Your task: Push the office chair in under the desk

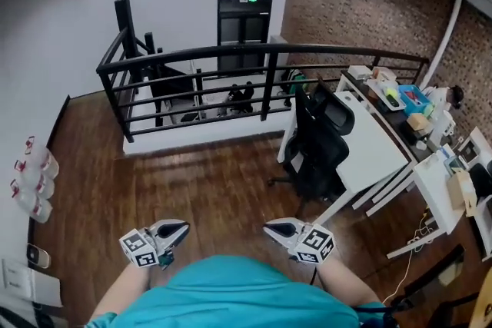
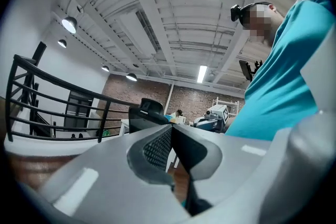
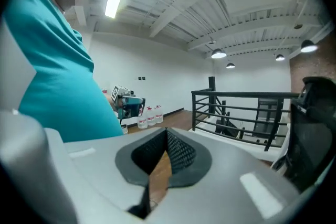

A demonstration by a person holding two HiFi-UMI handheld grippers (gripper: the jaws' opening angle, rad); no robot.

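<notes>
A black office chair (image 1: pixel 319 140) stands at the near side of a white desk (image 1: pixel 377 146), its back towards the railing. Both grippers are held close to the person's teal shirt, well short of the chair. My left gripper (image 1: pixel 183 227) is shut with nothing in it, and its jaws meet at the tip (image 2: pixel 170 128), with the chair (image 2: pixel 149 112) seen beyond. My right gripper (image 1: pixel 269 226) is shut and empty too (image 3: pixel 167 131). The chair (image 3: pixel 315 128) fills that view's right edge.
A black metal railing (image 1: pixel 254 56) guards a stair opening behind the chair. Several water bottles (image 1: pixel 34 180) line the left wall. More desks with clutter (image 1: pixel 438 165) stand at the right, with a cable on the wooden floor (image 1: pixel 200 188).
</notes>
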